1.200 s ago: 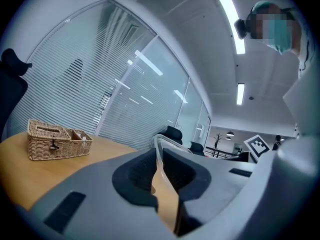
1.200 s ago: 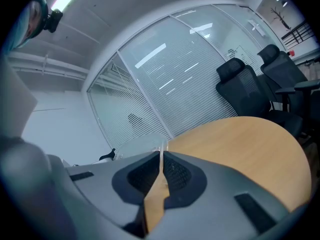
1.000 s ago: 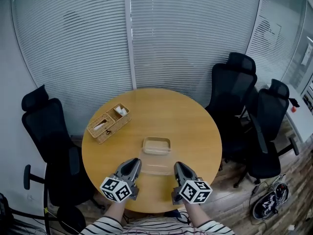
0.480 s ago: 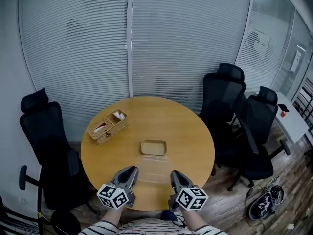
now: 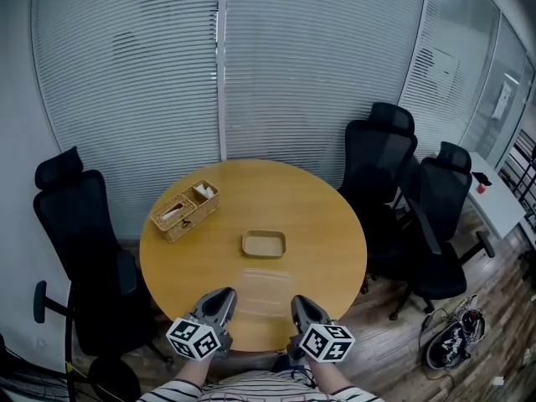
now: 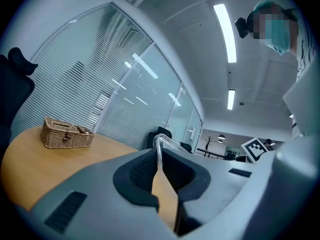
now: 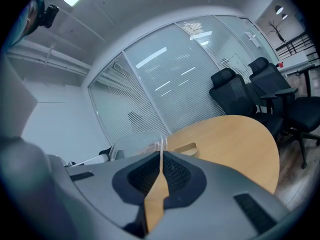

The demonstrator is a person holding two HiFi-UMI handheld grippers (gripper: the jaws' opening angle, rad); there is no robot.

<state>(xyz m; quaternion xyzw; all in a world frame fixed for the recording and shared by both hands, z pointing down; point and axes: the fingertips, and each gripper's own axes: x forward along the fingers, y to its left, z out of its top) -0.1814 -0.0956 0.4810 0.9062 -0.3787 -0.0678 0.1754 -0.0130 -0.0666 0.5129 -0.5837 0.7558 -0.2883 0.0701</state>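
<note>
Glass walls with white blinds [image 5: 167,74] stand behind the round wooden worktop [image 5: 327,216]. Both hands are low at its near edge, side by side, with the claws pointing forward. The left claw [image 5: 224,295] and the right claw [image 5: 296,301] are each closed on one edge of a clear rectangular plastic lid [image 5: 261,285]. The lid lies between them, near a shallow beige tray [image 5: 264,244]. A woven wicker basket [image 5: 185,211] stands further left.

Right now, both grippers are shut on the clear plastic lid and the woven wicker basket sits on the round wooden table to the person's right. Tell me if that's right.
Wrong on the side: the head view shows the woven wicker basket on the round wooden table to the person's left. The left gripper and right gripper are indeed shut on the clear plastic lid.
</note>
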